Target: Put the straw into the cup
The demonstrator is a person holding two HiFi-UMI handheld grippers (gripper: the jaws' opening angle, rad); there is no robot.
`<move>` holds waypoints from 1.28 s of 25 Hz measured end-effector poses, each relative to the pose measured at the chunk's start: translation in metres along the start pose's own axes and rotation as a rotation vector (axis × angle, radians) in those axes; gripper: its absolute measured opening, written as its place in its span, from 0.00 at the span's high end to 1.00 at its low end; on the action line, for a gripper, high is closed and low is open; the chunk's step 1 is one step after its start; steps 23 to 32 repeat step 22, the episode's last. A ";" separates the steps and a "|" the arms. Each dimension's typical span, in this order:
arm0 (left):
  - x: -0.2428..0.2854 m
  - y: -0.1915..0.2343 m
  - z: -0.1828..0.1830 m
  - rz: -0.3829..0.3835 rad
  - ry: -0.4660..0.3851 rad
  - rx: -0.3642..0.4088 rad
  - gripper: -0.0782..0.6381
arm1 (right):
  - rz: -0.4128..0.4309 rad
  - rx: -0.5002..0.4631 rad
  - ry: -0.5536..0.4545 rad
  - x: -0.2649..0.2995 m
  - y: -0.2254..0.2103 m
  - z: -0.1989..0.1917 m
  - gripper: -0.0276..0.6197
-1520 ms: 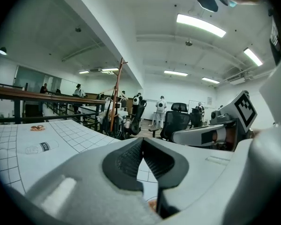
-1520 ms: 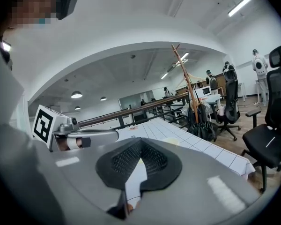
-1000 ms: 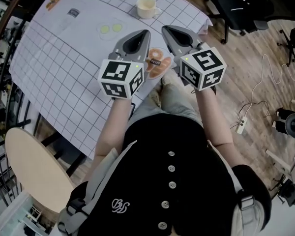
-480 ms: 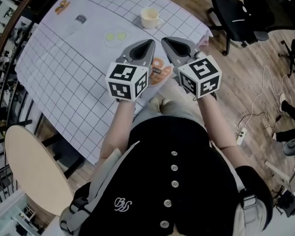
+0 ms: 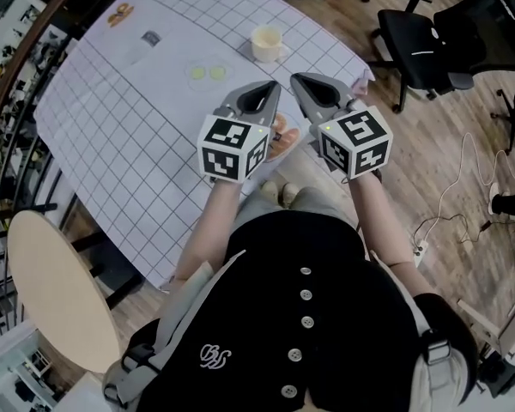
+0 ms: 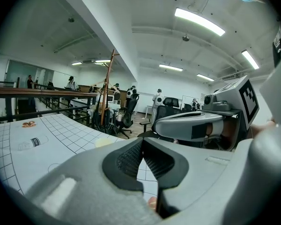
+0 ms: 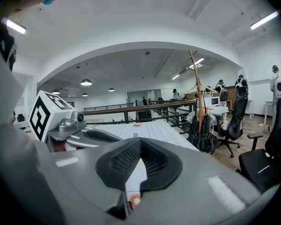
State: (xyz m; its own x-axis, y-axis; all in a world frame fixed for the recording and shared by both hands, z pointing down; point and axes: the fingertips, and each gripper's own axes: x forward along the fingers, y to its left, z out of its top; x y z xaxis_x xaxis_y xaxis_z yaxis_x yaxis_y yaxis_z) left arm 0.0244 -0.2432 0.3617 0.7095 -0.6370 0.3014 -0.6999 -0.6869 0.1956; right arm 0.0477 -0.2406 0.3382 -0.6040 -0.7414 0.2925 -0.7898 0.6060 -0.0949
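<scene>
Nothing's getting done yet: the left gripper (image 5: 274, 85) and right gripper (image 5: 295, 77) are hovering side by side, jaws fully closed on nothing, the cup (image 5: 266, 44) is sitting strawless at twelve o'clock on the gridded table (image 5: 112, 127), and I'm spotting no straw.

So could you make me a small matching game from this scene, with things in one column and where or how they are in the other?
1 cup
2 office chair
3 round tabletop
4 left tongs

A on the wooden floor
B shut, holding nothing
C on the checked cloth
D tan, left of the person

Pairs: 1-C, 2-A, 3-D, 4-B
</scene>
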 end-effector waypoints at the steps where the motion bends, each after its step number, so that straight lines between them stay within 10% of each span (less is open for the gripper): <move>1: 0.001 -0.001 0.000 -0.002 0.002 0.003 0.89 | 0.001 0.001 0.002 0.000 -0.001 -0.001 0.95; 9: 0.003 0.006 0.006 -0.013 -0.043 -0.109 0.89 | 0.015 0.012 0.011 0.008 -0.007 -0.004 0.95; 32: 0.016 0.000 0.001 -0.023 -0.020 -0.124 0.89 | -0.012 -0.001 0.027 0.007 -0.024 -0.011 0.95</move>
